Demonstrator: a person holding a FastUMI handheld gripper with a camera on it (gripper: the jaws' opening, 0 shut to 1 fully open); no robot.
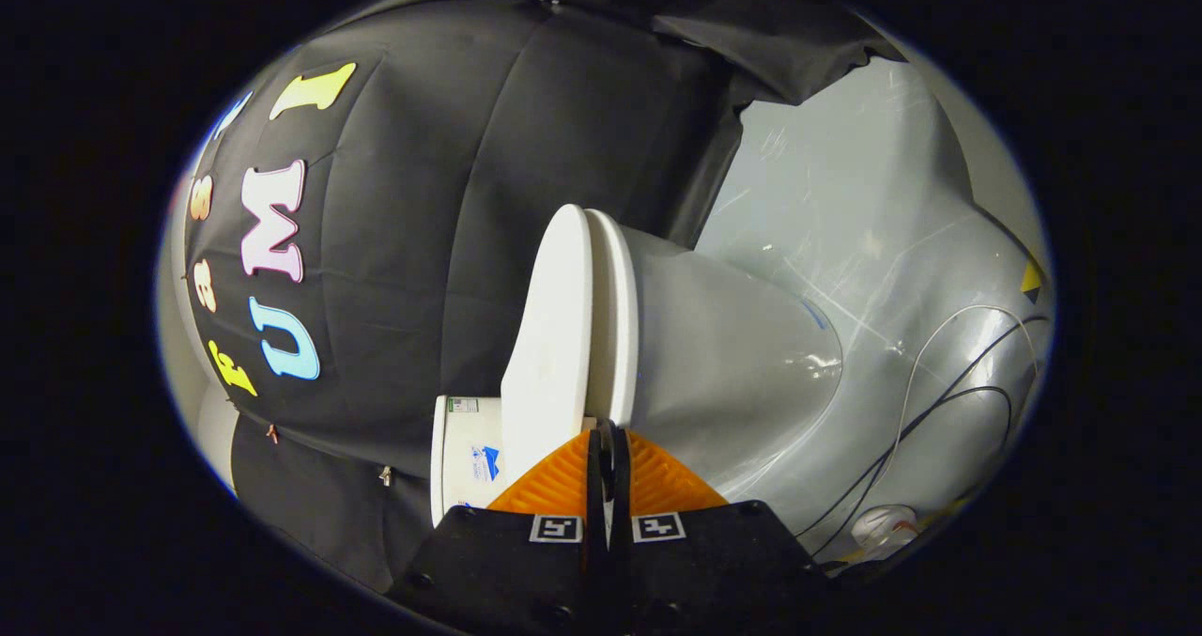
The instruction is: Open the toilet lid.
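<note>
with my hand-held gripper (608, 443) pinched nearly closed and holding nothing, i see the toilet lid (549, 335) just ahead, apparently still down on the seat (615, 321). rigid, smooth, likely slippery plastic; i'd hook its front edge.

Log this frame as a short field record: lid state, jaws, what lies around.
toilet lid: down against the seat, not yet opened
toilet bowl: white, beyond the jaws
gripper: jaws together, nothing between them, tips just short of the lid-seat seam
tank: beside the lid, bears a sticker
cables: trailing on the grey floor past the bowl
</note>
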